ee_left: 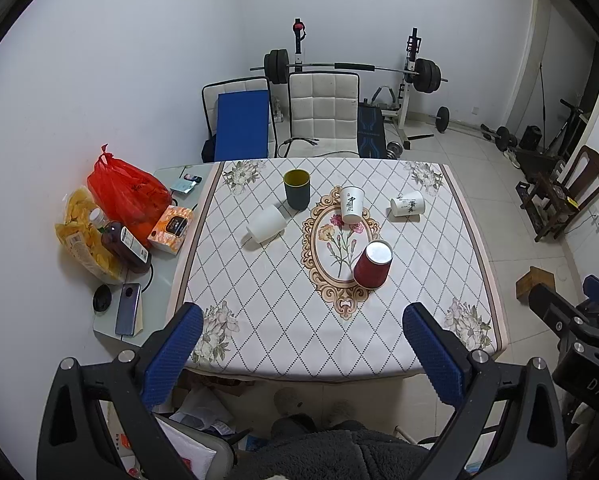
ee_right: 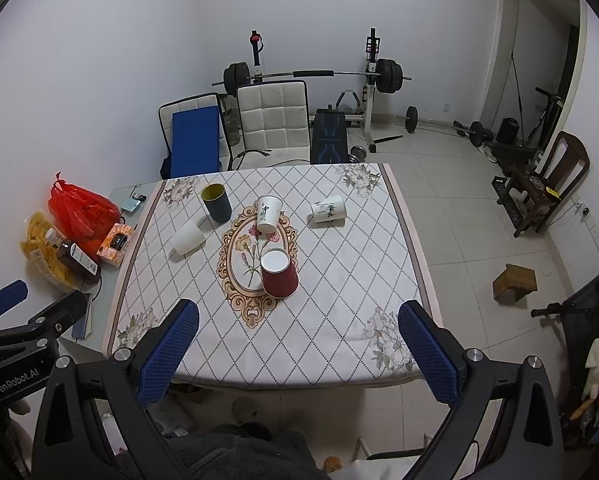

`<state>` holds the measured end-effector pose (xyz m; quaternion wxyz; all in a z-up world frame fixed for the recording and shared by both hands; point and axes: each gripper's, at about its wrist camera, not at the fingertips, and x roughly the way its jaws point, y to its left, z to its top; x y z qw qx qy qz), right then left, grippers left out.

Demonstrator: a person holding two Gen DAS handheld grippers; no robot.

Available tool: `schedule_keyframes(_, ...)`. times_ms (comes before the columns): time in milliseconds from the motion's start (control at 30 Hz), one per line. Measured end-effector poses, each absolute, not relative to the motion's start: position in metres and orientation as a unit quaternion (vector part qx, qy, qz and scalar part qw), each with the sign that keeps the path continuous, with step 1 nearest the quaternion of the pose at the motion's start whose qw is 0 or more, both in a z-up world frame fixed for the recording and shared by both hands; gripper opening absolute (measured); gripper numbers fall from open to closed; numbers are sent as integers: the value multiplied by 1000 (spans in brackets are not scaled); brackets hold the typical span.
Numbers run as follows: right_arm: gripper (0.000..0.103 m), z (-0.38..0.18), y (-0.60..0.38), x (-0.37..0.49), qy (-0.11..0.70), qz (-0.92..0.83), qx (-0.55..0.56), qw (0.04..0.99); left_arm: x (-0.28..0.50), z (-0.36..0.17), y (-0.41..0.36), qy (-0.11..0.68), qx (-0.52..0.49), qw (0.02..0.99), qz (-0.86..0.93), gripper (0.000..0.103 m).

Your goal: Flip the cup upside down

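Note:
Several cups are on the patterned tablecloth (ee_left: pixel 267 300) (ee_right: pixel 339 280). A red paper cup (ee_left: pixel 373 265) (ee_right: pixel 279 274) stands upside down near the middle. A white printed cup (ee_left: pixel 351 205) (ee_right: pixel 268 214) stands upright behind it. A dark green cup (ee_left: pixel 297 189) (ee_right: pixel 217 202) stands upright at the back left. A plain white cup (ee_left: pixel 265 224) (ee_right: pixel 187 238) lies on its side at left. Another printed white cup (ee_left: pixel 408 203) (ee_right: pixel 329 208) lies on its side at right. My left gripper (ee_left: pixel 303 354) and right gripper (ee_right: pixel 299 350) are open and empty, held above the table's near edge.
At the table's left end are a red bag (ee_left: pixel 129 192) (ee_right: pixel 81 210), a snack bag (ee_left: pixel 83 236), a bottle (ee_left: pixel 121 244), a tissue box (ee_left: pixel 171 229) and a phone (ee_left: pixel 128 309). Chairs (ee_left: pixel 323 114) and a barbell rack stand behind. A wooden box (ee_right: pixel 514 282) is on the floor.

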<state>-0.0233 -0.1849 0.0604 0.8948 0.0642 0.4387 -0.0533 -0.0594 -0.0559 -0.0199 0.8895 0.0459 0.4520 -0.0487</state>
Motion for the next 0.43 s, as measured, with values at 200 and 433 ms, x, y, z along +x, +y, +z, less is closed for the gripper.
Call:
schedule_keyframes(200,102,60,-185,-24,439,-53,63,895,-62,-20,-58,451,45,890,-49,102)
schedule_keyframes(433,102,60,-185,-24,439,-53,64,895,-62,-19,-64,451,42,890,-49,102)
